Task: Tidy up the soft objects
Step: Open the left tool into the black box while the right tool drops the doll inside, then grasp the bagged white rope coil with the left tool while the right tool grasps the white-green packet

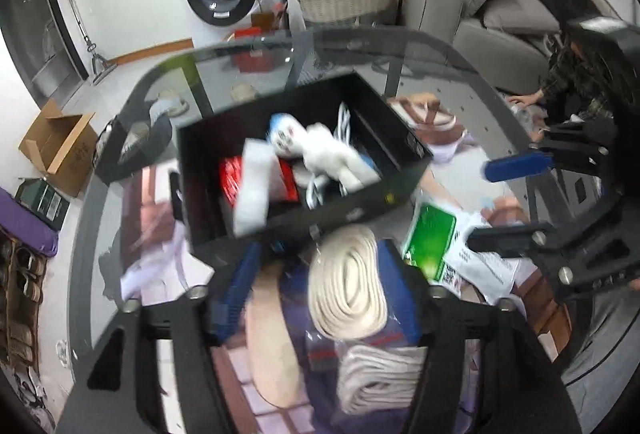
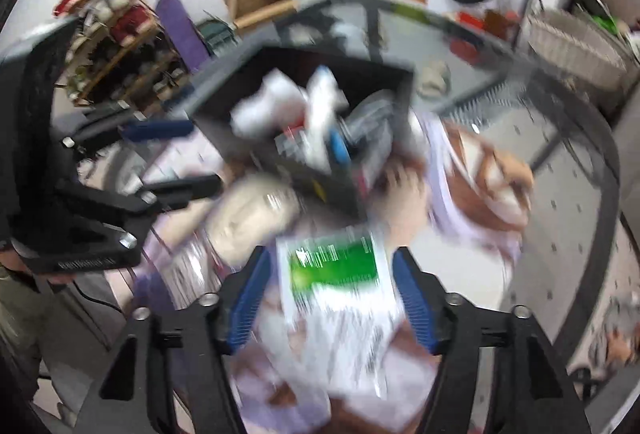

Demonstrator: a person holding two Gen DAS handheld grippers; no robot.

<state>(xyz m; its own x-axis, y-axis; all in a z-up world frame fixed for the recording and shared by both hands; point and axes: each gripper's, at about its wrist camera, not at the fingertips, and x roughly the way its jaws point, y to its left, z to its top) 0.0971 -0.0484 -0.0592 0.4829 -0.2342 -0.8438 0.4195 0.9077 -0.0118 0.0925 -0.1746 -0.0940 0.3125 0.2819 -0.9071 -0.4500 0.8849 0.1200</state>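
Soft objects [image 1: 320, 153], white and blurred, in black bin [image 1: 400, 189]; both hand-held grippers [image 1: 324, 266] [image 2: 332, 298] parted, empty.

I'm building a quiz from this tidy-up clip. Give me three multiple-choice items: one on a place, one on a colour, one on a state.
1. Where is the white plush toy?
A. in the black bin
B. in the wicker basket
C. on the sofa

2. The packet between the right gripper's fingers is white and:
A. red
B. green
C. yellow

3. The left gripper is:
A. shut empty
B. out of view
C. open

Answers: 1 A, it lies inside the black bin. 2 B, a green panel shows. 3 C, its fingers stand apart around a cream roll.
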